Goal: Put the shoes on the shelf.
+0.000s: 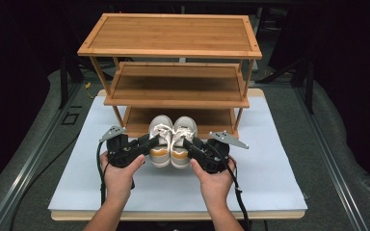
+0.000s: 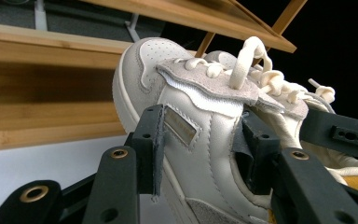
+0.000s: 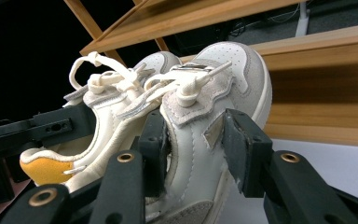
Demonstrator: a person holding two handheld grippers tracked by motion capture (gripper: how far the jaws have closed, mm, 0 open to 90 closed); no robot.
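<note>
A pair of white sneakers with cream laces and yellow heel linings lies toes-first toward the rack's lowest shelf. My left gripper (image 1: 153, 142) is shut on the left sneaker (image 1: 160, 137), one pad outside its side wall and one inside the collar (image 2: 204, 144). My right gripper (image 1: 189, 144) is shut the same way on the right sneaker (image 1: 183, 137), its pads clamping the outer side wall (image 3: 198, 149). In the left gripper view the left sneaker (image 2: 191, 107) tilts toe-up. The right sneaker (image 3: 223, 79) tilts likewise. I cannot tell whether the soles touch the board.
A three-tier bamboo shoe rack (image 1: 173, 53) stands at the back of a white board (image 1: 270, 163), all its shelves bare. The lowest shelf (image 1: 207, 120) is right behind the sneakers' toes. Dark floor and metal rails flank the board.
</note>
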